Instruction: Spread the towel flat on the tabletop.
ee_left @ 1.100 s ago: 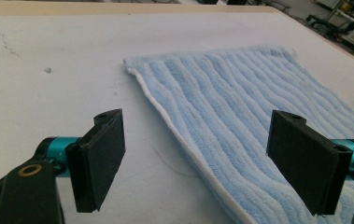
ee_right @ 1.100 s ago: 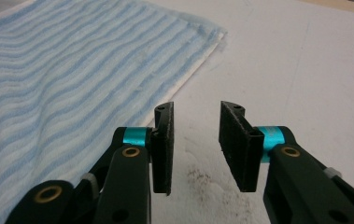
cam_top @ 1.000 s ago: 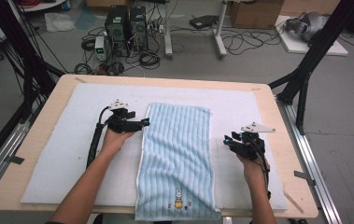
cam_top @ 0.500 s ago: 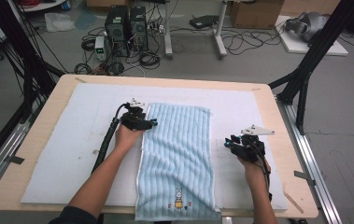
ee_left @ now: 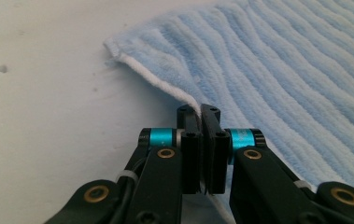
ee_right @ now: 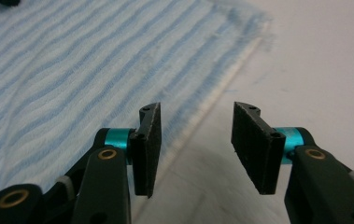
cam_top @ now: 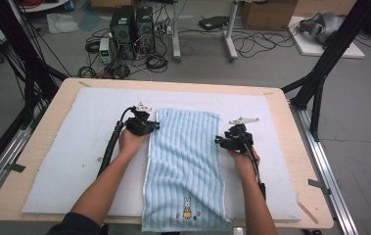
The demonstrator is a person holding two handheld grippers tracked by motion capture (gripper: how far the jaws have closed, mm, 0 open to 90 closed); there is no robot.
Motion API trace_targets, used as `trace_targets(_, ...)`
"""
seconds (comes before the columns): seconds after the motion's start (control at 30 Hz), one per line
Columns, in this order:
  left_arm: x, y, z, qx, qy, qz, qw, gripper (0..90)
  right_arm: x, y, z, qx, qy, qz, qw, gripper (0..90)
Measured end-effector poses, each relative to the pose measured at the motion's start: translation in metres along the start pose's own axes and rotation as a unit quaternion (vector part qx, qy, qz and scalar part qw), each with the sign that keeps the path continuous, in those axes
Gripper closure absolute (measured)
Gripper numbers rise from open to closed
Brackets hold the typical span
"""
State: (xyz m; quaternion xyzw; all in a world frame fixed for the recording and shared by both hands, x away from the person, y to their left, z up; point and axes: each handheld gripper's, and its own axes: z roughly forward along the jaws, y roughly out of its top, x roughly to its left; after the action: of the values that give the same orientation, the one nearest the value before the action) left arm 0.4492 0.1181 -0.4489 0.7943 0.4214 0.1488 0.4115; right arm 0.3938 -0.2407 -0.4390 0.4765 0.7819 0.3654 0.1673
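Gripping towel (cam_top: pixel 185 161) hem, left gripper (ee_left: pixel 202 122) jaws pinched it; right gripper (ee_right: pixel 197 140) jaws, just widening, stood spread astride the opposite hem—I judged closing squarely best.

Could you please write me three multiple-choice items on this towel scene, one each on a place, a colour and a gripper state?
1. Where on the towel is the small rabbit picture?
A. by the far edge
B. near the person's end
C. under the left gripper

2. What colour is the towel?
A. light blue, striped
B. plain red
C. green

3. How does the left gripper stand?
A. wide open above the towel
B. shut on the towel's edge
C. holding a cup

Answers: 1 B, the high view shows it near the table's near side. 2 A, every view shows pale blue ribs. 3 B, its fingers pinch the white hem.
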Motion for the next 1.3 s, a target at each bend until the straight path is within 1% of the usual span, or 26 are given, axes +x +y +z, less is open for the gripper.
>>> trace_targets(0.07,0.004,-0.001,0.0,-0.002,-0.004,-0.015,0.9999,87.1,0.005,0.006,0.013,0.019,0.004,-0.006,0.9998,51.8)
trace_targets(0.1,0.006,-0.001,-0.001,-0.003,-0.002,-0.019,0.9998,87.0,0.007,0.009,0.017,0.021,-0.007,-0.007,0.9997,56.3)
trace_targets(0.13,0.009,-0.001,-0.001,-0.003,0.002,-0.02,0.9998,87.1,0.008,0.013,0.019,0.018,0.0,-0.003,0.9998,62.2)
trace_targets(0.2,0.016,-0.001,-0.002,-0.009,0.003,-0.037,0.9993,87.2,0.011,0.021,0.025,0.032,-0.012,0.004,0.9994,74.5)
trace_targets(0.23,0.02,-0.001,-0.002,-0.012,0.004,-0.046,0.9988,87.2,0.011,0.024,0.028,0.035,0.003,0.002,0.9994,82.9)
trace_targets(0.3,0.029,-0.001,-0.002,-0.017,0.005,-0.063,0.9978,87.2,0.013,0.032,0.035,0.041,0.002,-0.01,0.9991,86.3)
trace_targets(0.4,0.041,0.001,-0.002,-0.021,0.01,-0.071,0.9972,87.2,0.014,0.046,0.048,0.046,-0.007,-0.013,0.9988,86.5)
trace_targets(0.43,0.045,0.003,-0.002,-0.025,0.011,-0.077,0.9967,87.2,0.015,0.051,0.052,0.042,-0.009,-0.013,0.999,86.6)
trace_targets(0.53,0.054,0.007,-0.003,-0.031,0.016,-0.083,0.9959,87.1,0.018,0.063,0.06,0.028,-0.02,-0.015,0.9993,86.5)
trace_targets(0.57,0.057,0.009,-0.003,-0.029,0.018,-0.082,0.996,87.1,0.019,0.066,0.061,0.021,-0.027,-0.02,0.9992,86.5)
trace_targets(0.63,0.059,0.011,-0.001,-0.035,0.021,-0.077,0.9962,87.0,0.02,0.07,0.062,-0.006,-0.04,-0.03,0.9987,86.5)
trace_targets(0.67,0.06,0.012,0.0,-0.043,0.02,-0.079,0.9958,87.0,0.019,0.07,0.062,-0.019,-0.046,-0.034,0.9982,86.5)
trace_targets(0.7,0.059,0.013,0.001,-0.049,0.016,-0.078,0.9956,86.9,0.018,0.071,0.062,-0.025,-0.053,-0.031,0.9978,86.6)
trace_targets(0.73,0.057,0.013,0.003,-0.049,0.015,-0.072,0.9961,86.8,0.016,0.071,0.063,-0.03,-0.06,-0.028,0.9974,86.6)
trace_targets(0.77,0.055,0.013,0.005,-0.043,0.014,-0.067,0.9967,85.8,0.014,0.071,0.064,-0.03,-0.068,-0.021,0.997,86.5)
trace_targets(0.8,0.051,0.012,0.008,-0.033,0.02,-0.064,0.9972,82.3,0.013,0.07,0.064,-0.03,-0.075,-0.016,0.9966,86.5)
trace_targets(0.83,0.05,0.011,0.011,-0.025,0.027,-0.065,0.9972,69.6,0.012,0.069,0.064,-0.028,-0.087,-0.013,0.9957,86.3)
trace_targets(0.9,0.048,0.013,0.009,-0.03,0.037,-0.082,0.9955,50.5,0.008,0.067,0.063,-0.018,-0.1,-0.002,0.9949,83.7)
trace_targets(0.93,0.049,0.013,0.008,-0.032,0.037,-0.088,0.995,44.1,0.007,0.067,0.063,-0.014,-0.11,-0.003,0.9939,81.1)
trace_targets(0.97,0.049,0.013,0.007,-0.034,0.035,-0.088,0.9949,44.0,0.004,0.066,0.062,-0.01,-0.116,-0.001,0.9931,78.0)
trace_targets(1.0,0.049,0.014,0.005,-0.032,0.031,-0.088,0.9951,43.5,0.002,0.065,0.06,-0.012,-0.118,0.009,0.9929,72.8)
trace_targets(1.07,0.048,0.014,0.002,-0.027,0.021,-0.088,0.9955,41.9,-0.005,0.063,0.054,-0.026,-0.101,0.031,0.994,69.6)
trace_targets(1.13,0.047,0.014,-0.001,-0.03,0.005,-0.088,0.9957,41.9,-0.007,0.062,0.047,-0.036,-0.078,0.036,0.9956,67.6)
trace_targets(1.23,0.041,0.012,-0.006,-0.031,-0.007,-0.078,0.9964,42.1,-0.008,0.057,0.036,-0.049,-0.059,0.03,0.9966,65.7)
trace_targets(1.27,0.039,0.01,-0.008,-0.03,-0.006,-0.074,0.9968,41.8,-0.008,0.054,0.033,-0.049,-0.056,0.028,0.9968,64.6)
trace_targets(1.3,0.037,0.008,-0.01,-0.036,-0.006,-0.073,0.9967,41.0,-0.009,0.052,0.029,-0.052,-0.048,0.025,0.9971,63.6)
